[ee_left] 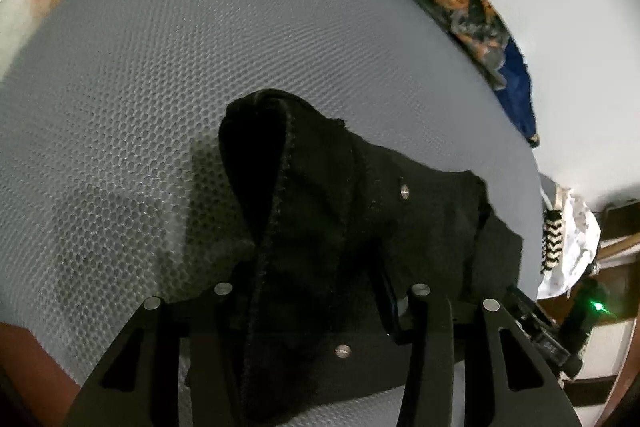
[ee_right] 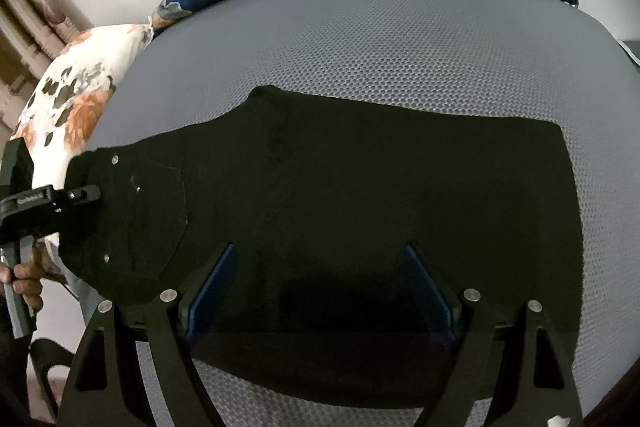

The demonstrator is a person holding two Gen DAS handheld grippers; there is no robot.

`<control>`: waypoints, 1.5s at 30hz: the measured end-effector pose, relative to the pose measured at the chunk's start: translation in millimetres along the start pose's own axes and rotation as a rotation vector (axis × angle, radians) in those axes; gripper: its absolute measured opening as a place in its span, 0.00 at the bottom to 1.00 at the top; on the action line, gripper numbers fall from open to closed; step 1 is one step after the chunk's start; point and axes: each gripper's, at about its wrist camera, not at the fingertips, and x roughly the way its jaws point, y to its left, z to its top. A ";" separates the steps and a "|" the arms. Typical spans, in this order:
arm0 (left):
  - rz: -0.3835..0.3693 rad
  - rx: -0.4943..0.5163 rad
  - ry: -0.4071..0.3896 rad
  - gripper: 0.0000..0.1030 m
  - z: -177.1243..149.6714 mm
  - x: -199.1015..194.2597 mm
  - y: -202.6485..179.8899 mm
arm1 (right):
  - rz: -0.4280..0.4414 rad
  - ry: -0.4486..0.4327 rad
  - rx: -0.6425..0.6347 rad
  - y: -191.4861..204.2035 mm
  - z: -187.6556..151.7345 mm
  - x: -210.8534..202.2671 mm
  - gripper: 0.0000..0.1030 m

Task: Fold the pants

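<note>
The pants (ee_right: 360, 207) are lying lengthwise-folded on the mattress (ee_right: 400, 47); the waist is being pinched by the left gripper (ee_left: 316, 307), the right gripper (ee_right: 320, 291) being held spread above; cross-folds are left.

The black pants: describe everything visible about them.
The black pants are dark, denim-like cloth with small silver rivets and a stitched pocket near the waist end. They lie lengthwise across the grey honeycomb mattress, mostly flat, folded leg over leg as it looks. The waist end is bunched and raised at the left gripper, whose fingers straddle a thick seam; whether it is clamped is unclear. The right gripper stands open above the mid-leg cloth, fingers at or near the cloth; contact is unclear.
</note>
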 end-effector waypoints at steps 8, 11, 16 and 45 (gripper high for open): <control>-0.105 -0.029 -0.060 0.43 -11.2 -25.3 -38.0 | -0.034 -0.055 -0.017 -24.0 5.3 -22.9 0.80; -0.143 -0.013 -0.069 0.43 -14.1 -28.9 -56.7 | -0.030 -0.078 0.007 -35.5 5.7 -30.0 0.80; -0.258 0.016 -0.058 0.40 -14.8 -28.6 -98.9 | -0.025 -0.107 0.040 -52.4 4.3 -42.1 0.80; -0.228 0.371 0.217 0.27 -58.5 146.8 -304.9 | -0.006 -0.276 0.389 -171.8 -16.8 -77.9 0.80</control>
